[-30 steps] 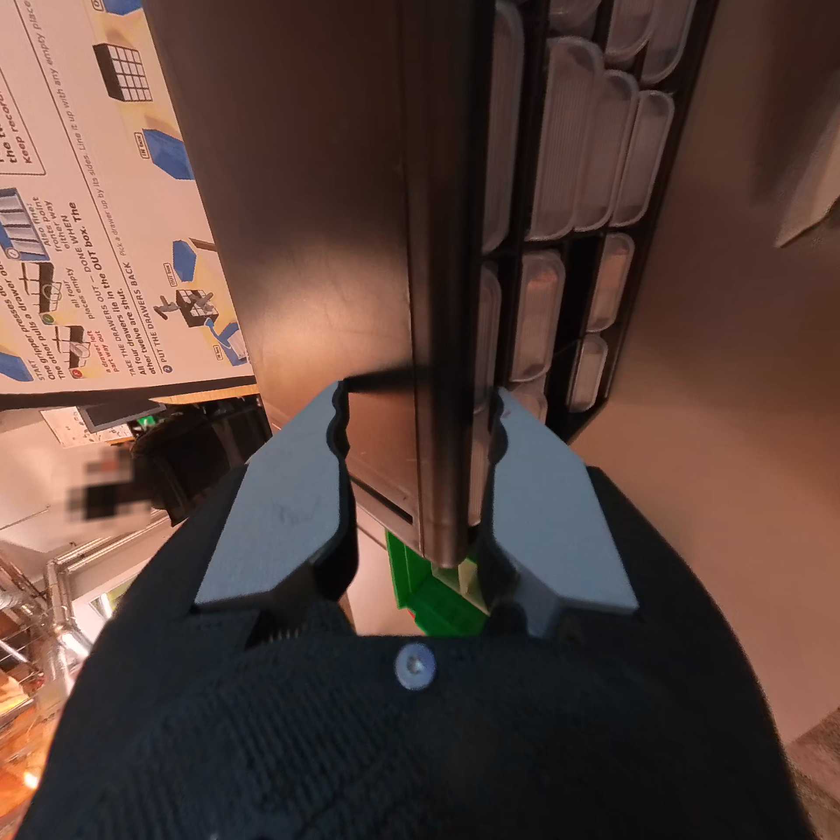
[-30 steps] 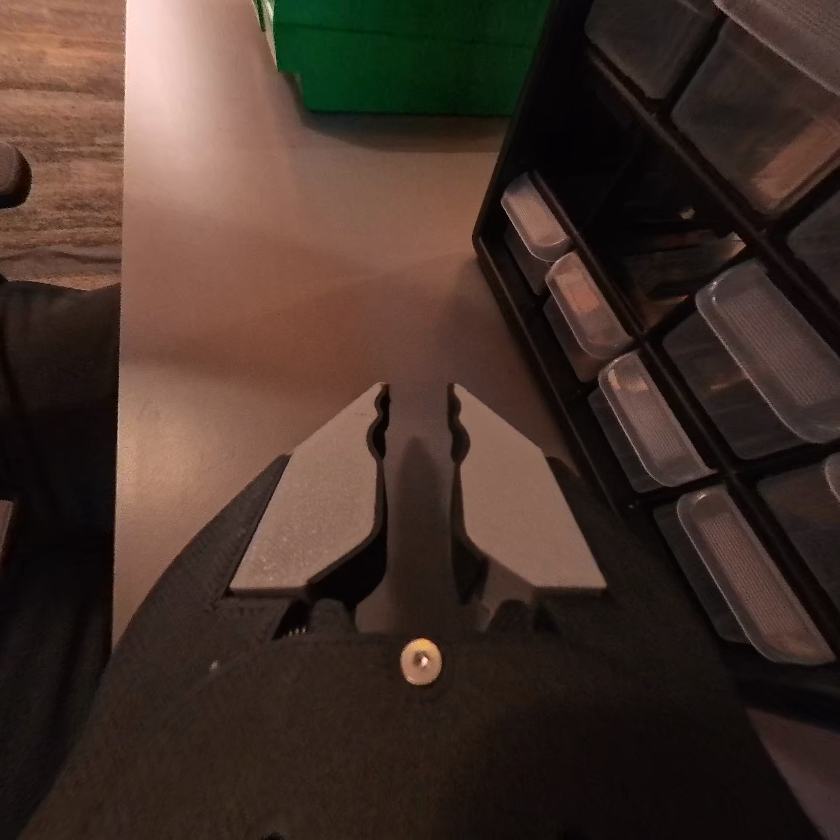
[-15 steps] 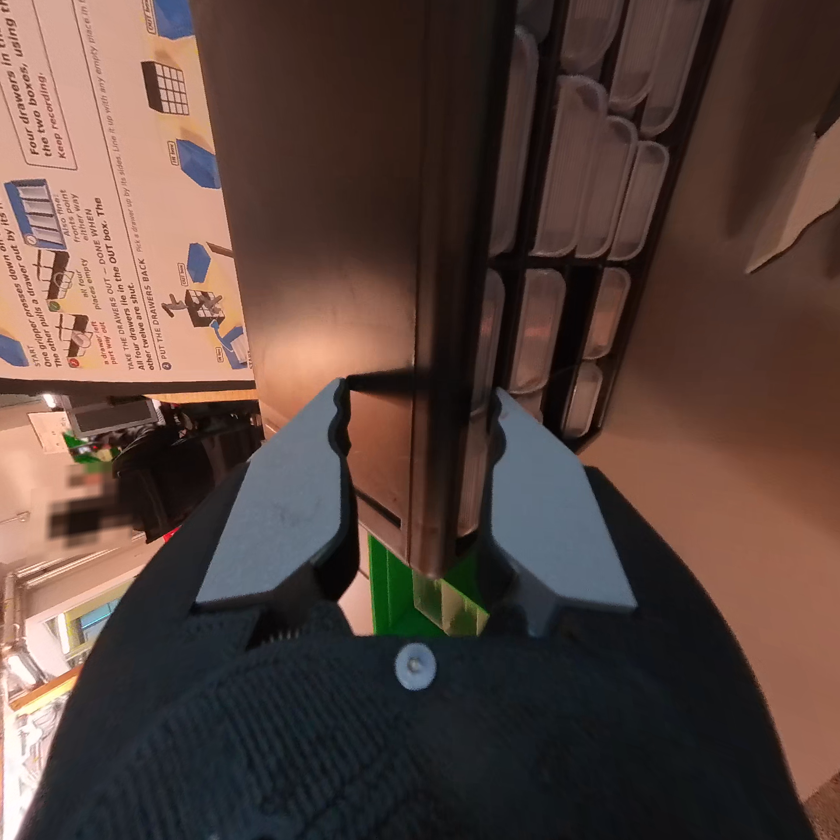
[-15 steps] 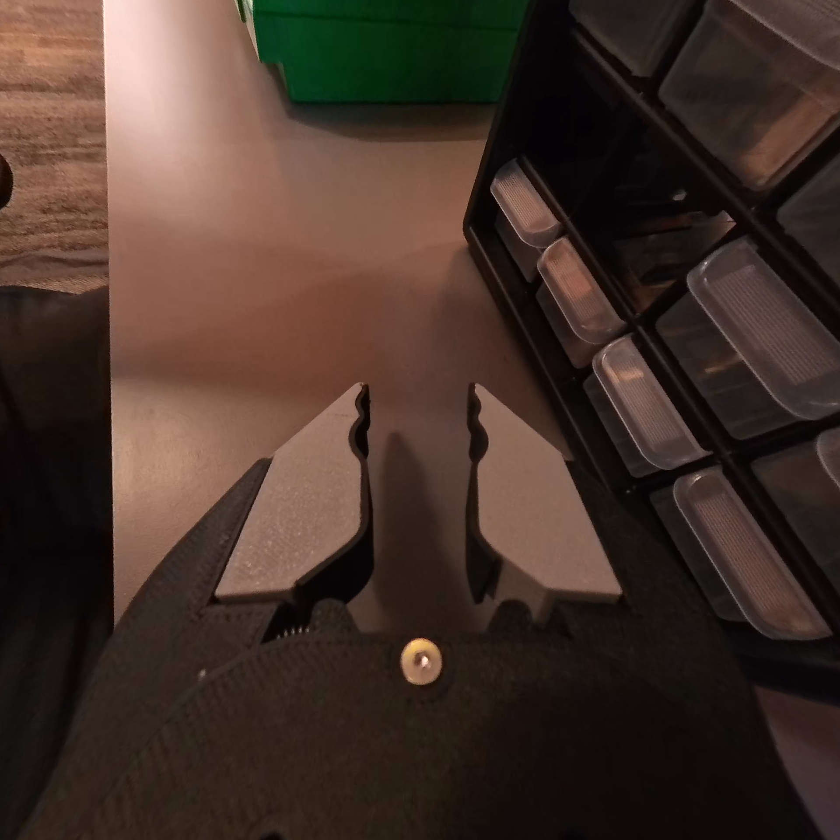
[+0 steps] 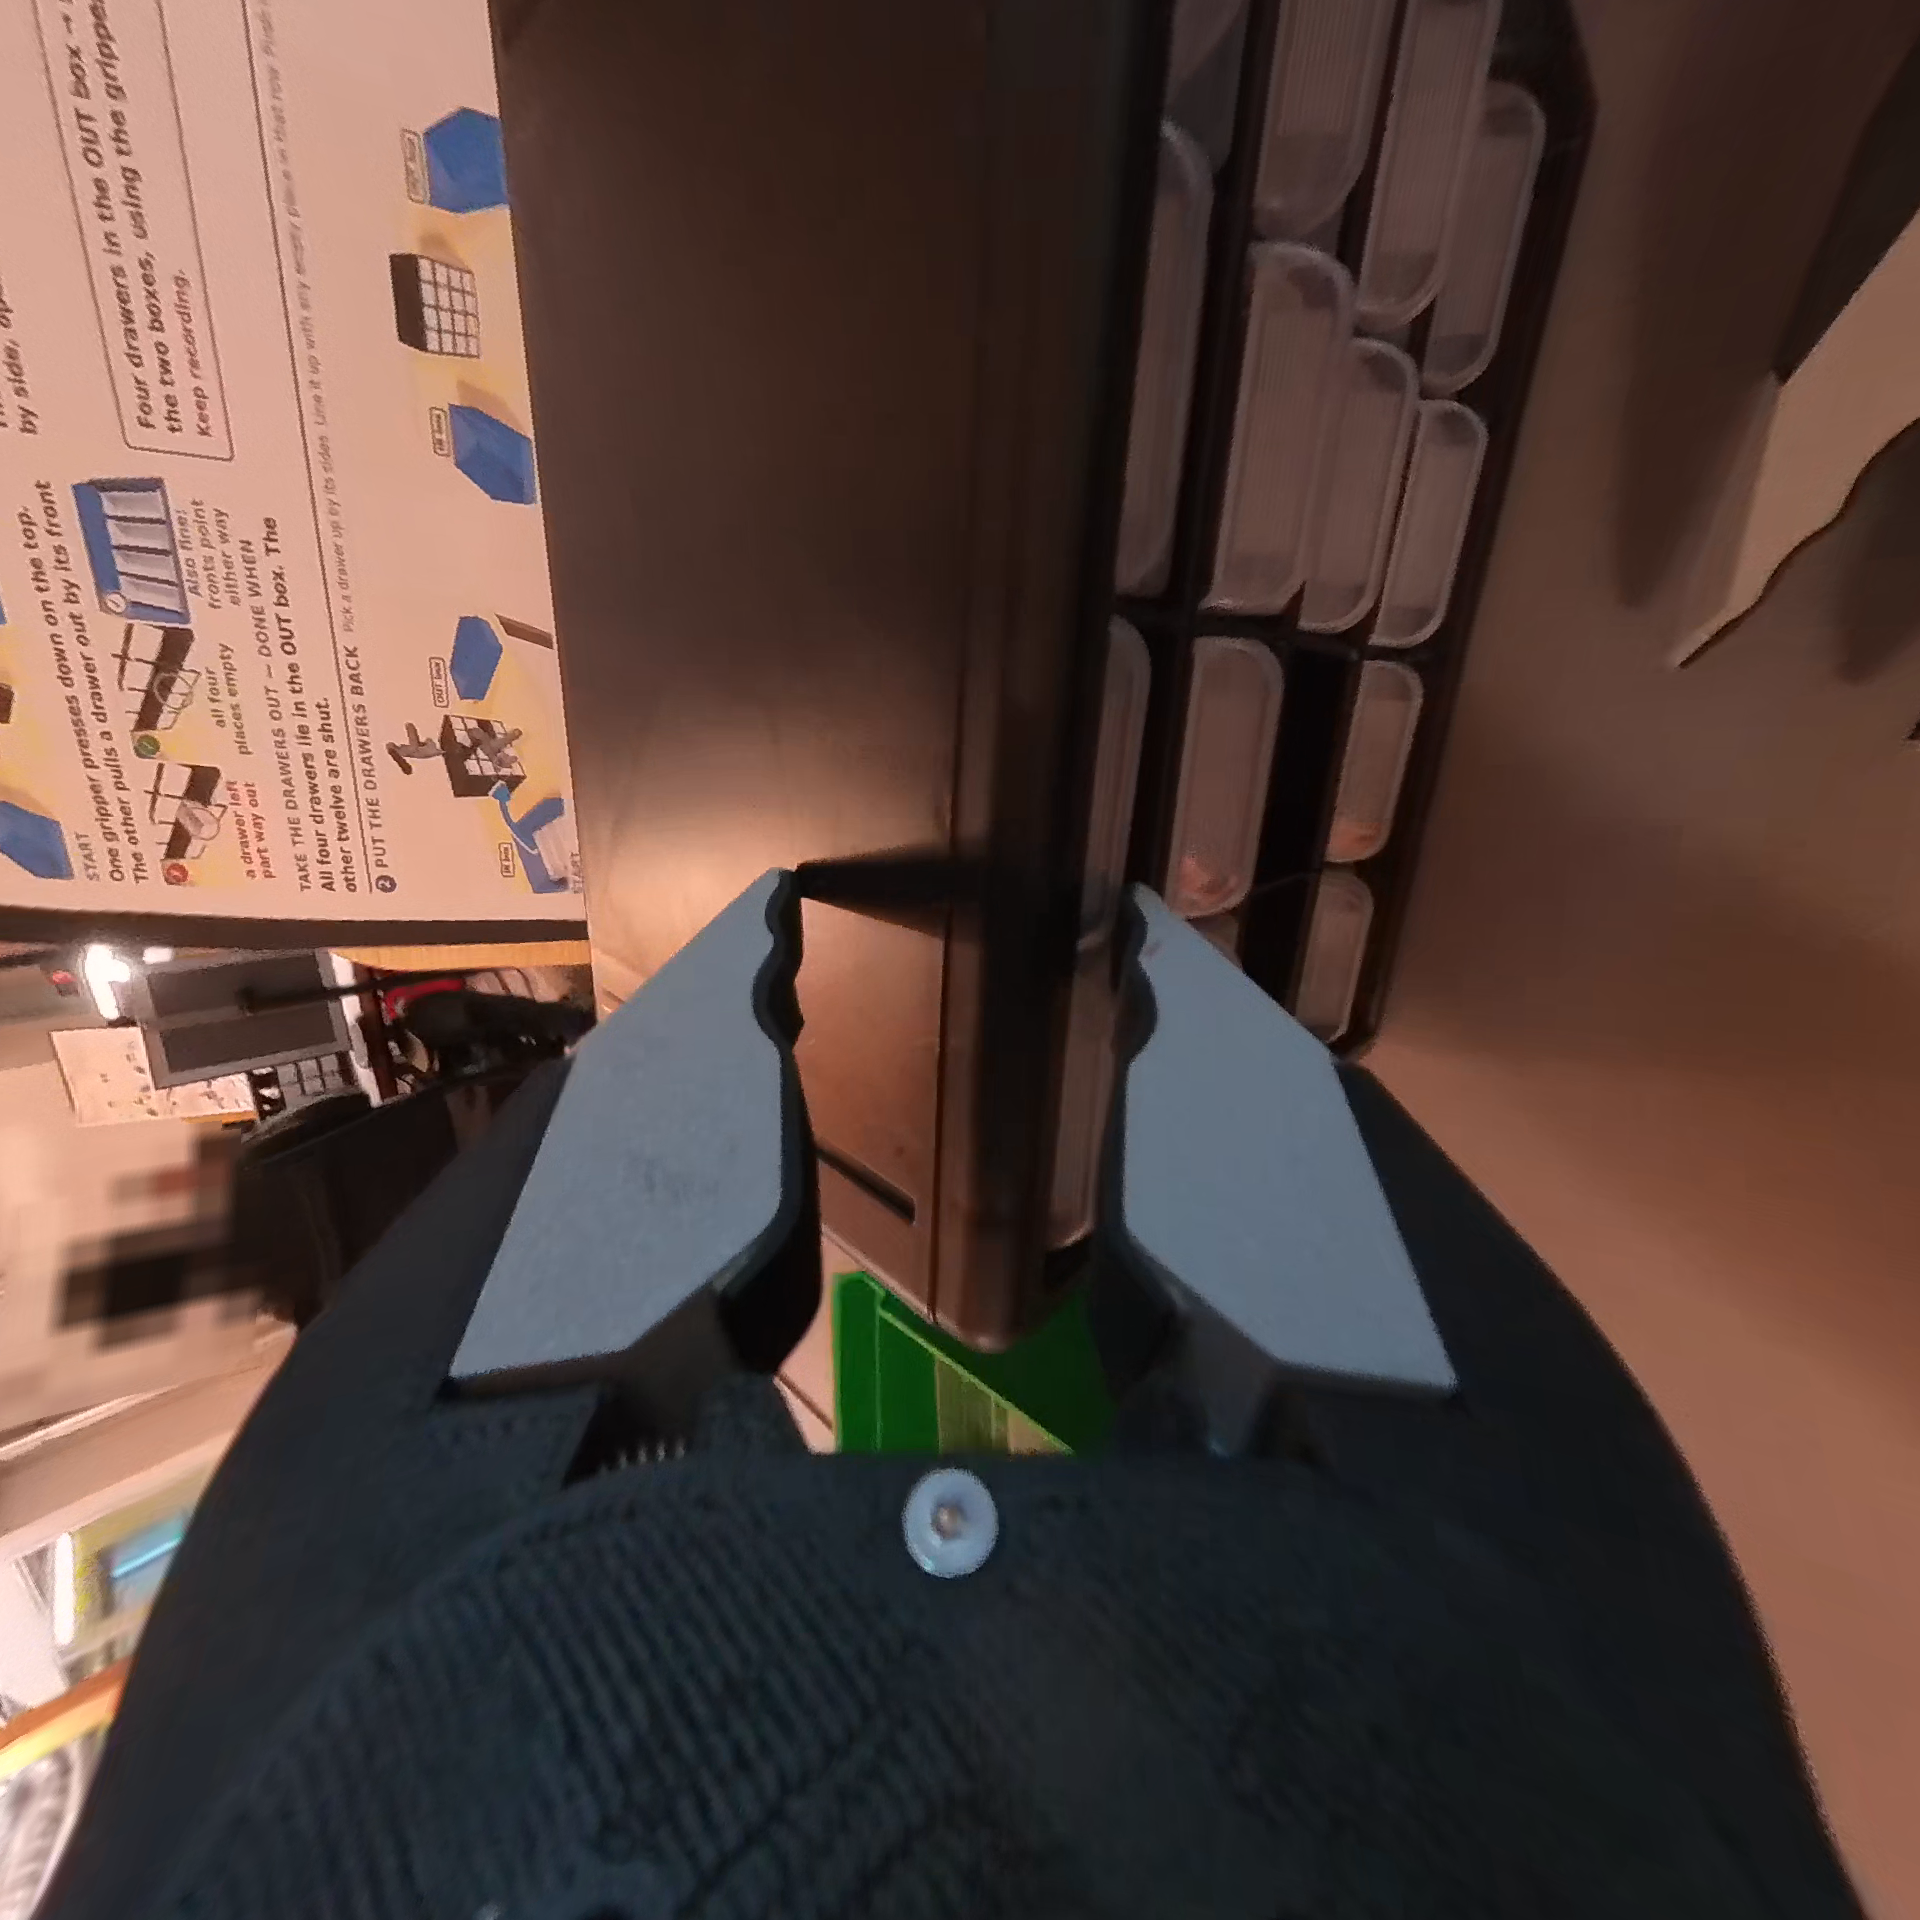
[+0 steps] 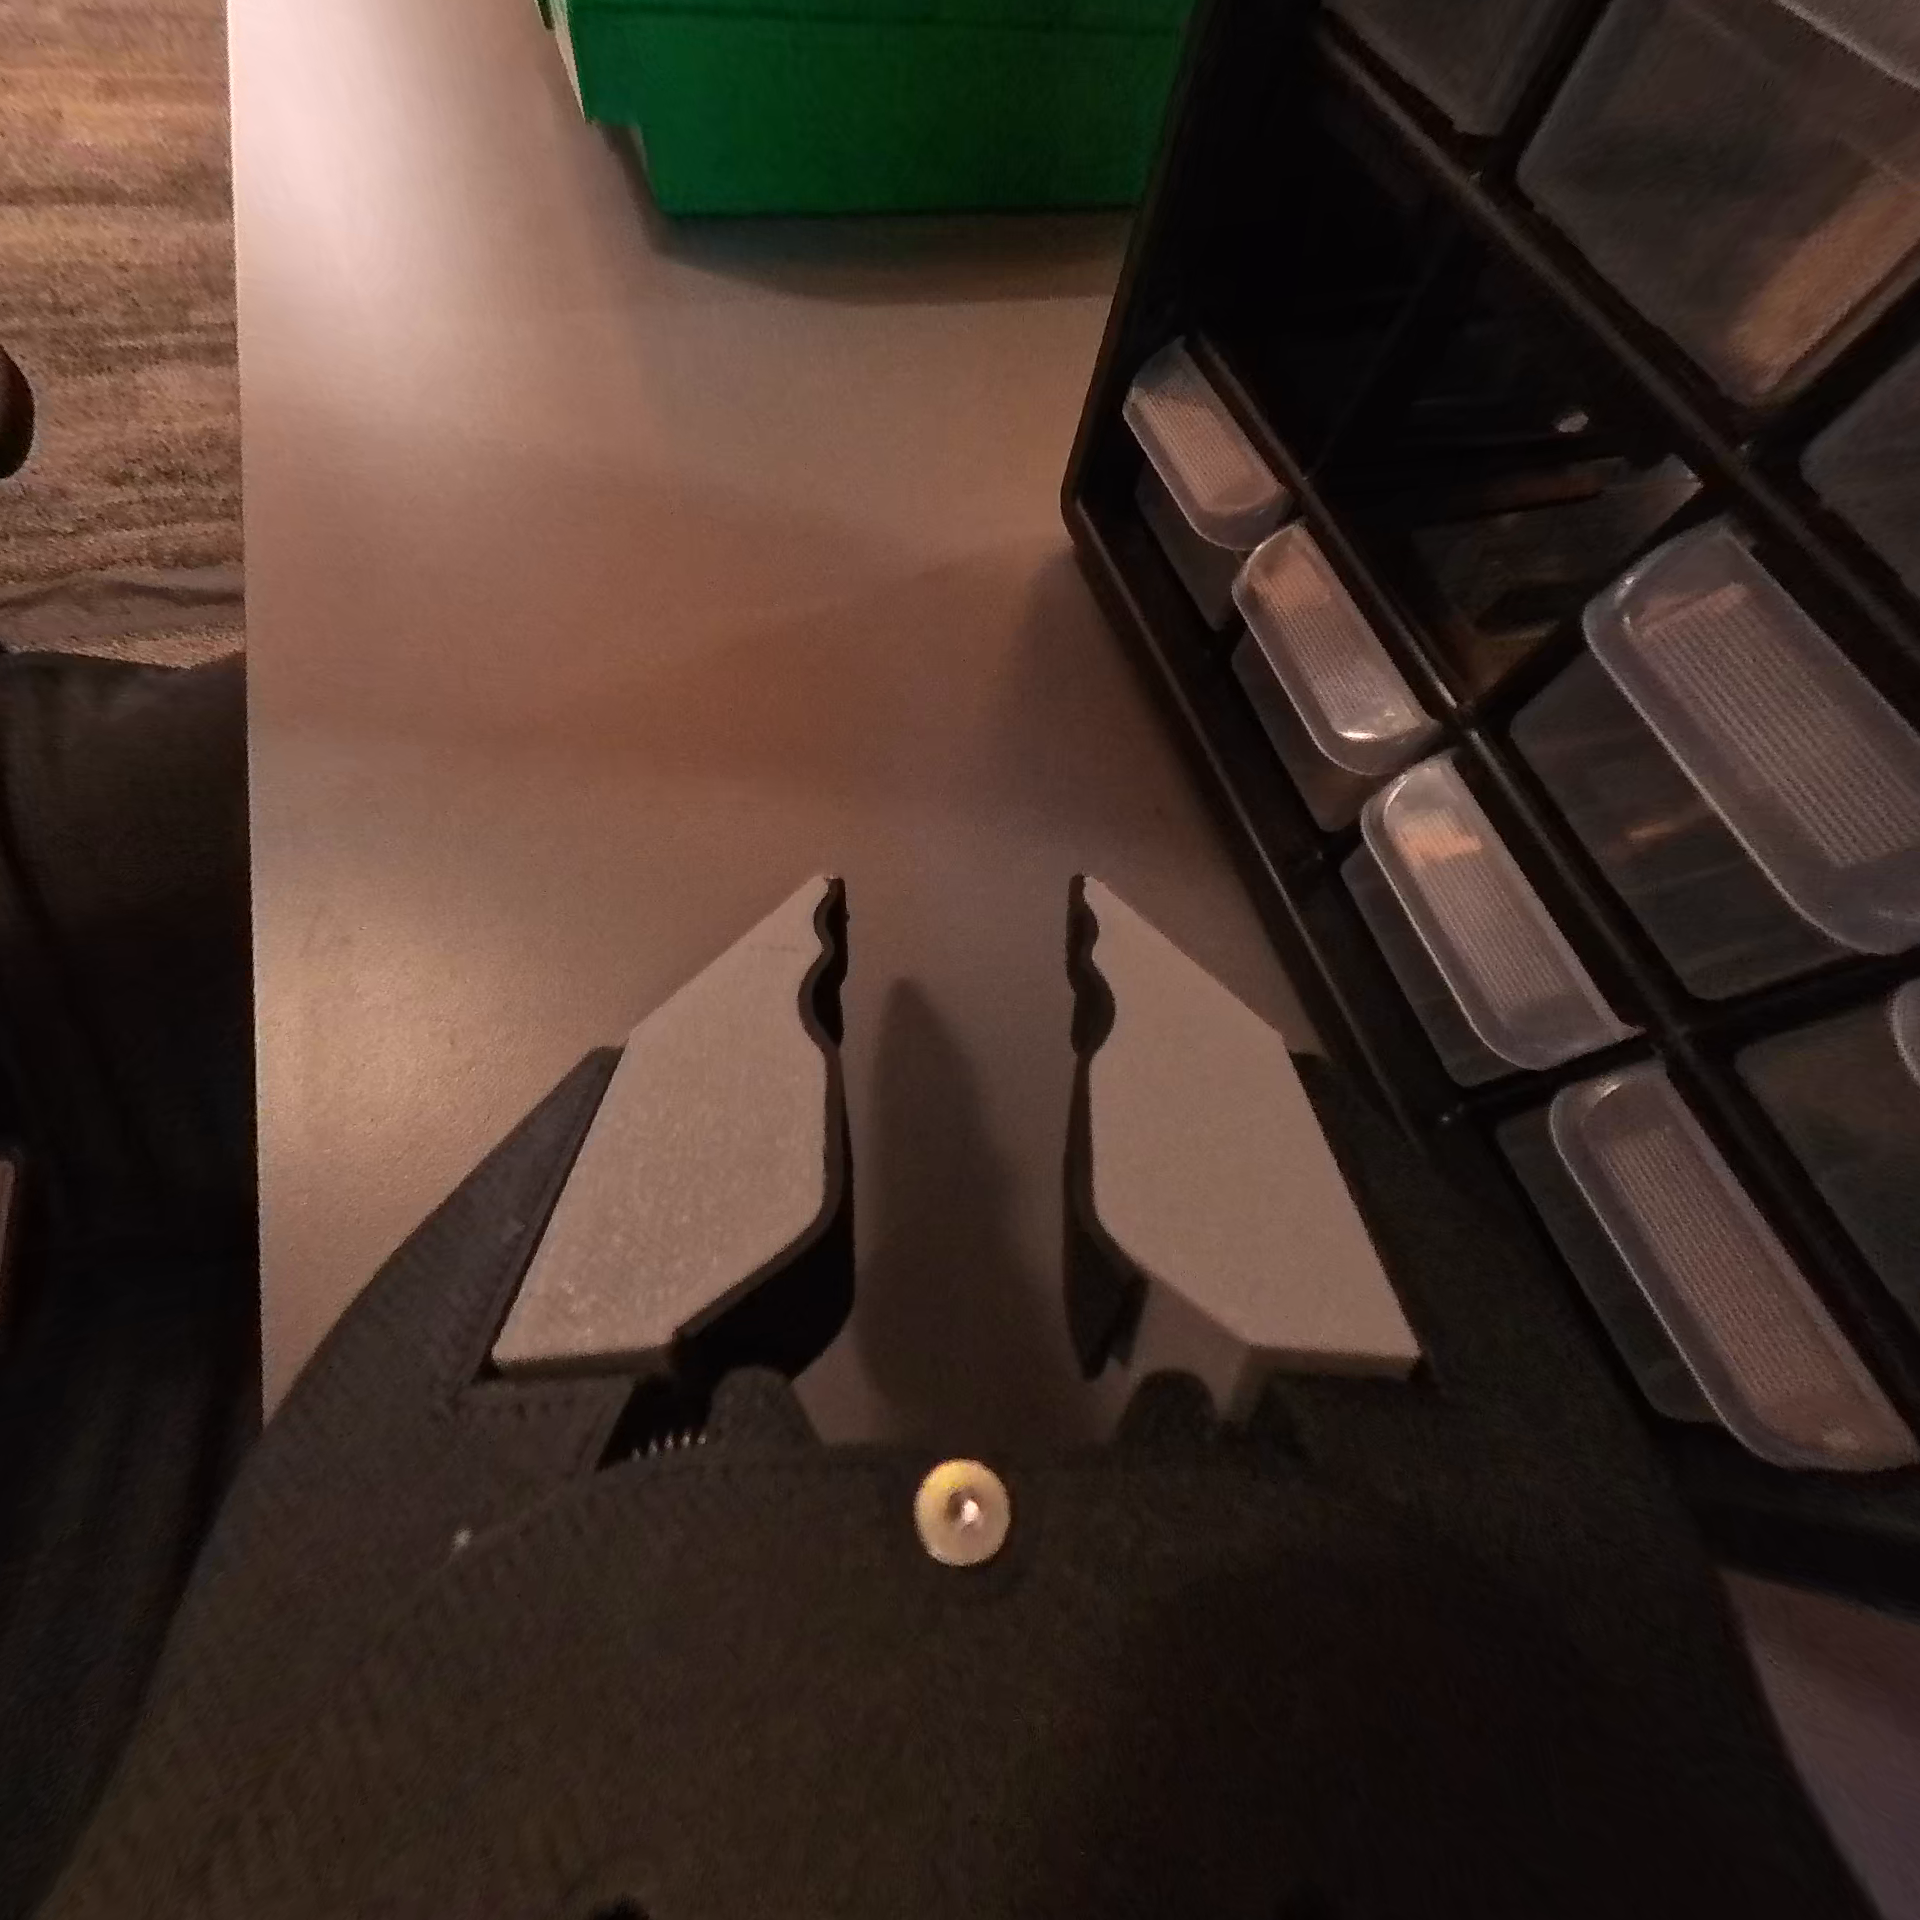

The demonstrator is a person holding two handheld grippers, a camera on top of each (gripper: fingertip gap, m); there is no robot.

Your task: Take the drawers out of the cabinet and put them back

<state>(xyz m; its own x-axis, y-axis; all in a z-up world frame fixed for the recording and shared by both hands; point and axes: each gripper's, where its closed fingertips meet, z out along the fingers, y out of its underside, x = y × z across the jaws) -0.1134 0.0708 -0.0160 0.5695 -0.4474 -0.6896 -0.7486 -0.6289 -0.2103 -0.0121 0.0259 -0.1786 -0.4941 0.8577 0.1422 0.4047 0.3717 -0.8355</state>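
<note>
Black plastic forms the small-parts cabinet (image 5: 831,520) standing on a smooth grey surface (image 6: 623,623), its grid filled with clear plastic drawers (image 6: 1475,925); at least one dark compartment shows no drawer front. Left tongs (image 5: 961,914) straddle the cabinet's top front edge, grey fingers (image 5: 665,1122) spread wide on either side, and whether they press it cannot be told. Right tongs (image 6: 956,904) hover over the bare surface just beside the cabinet's lower corner, parted and holding nothing. Behind sits a green plastic bin (image 6: 883,104); a printed instruction sheet (image 5: 260,468) stands beyond the cabinet.
</note>
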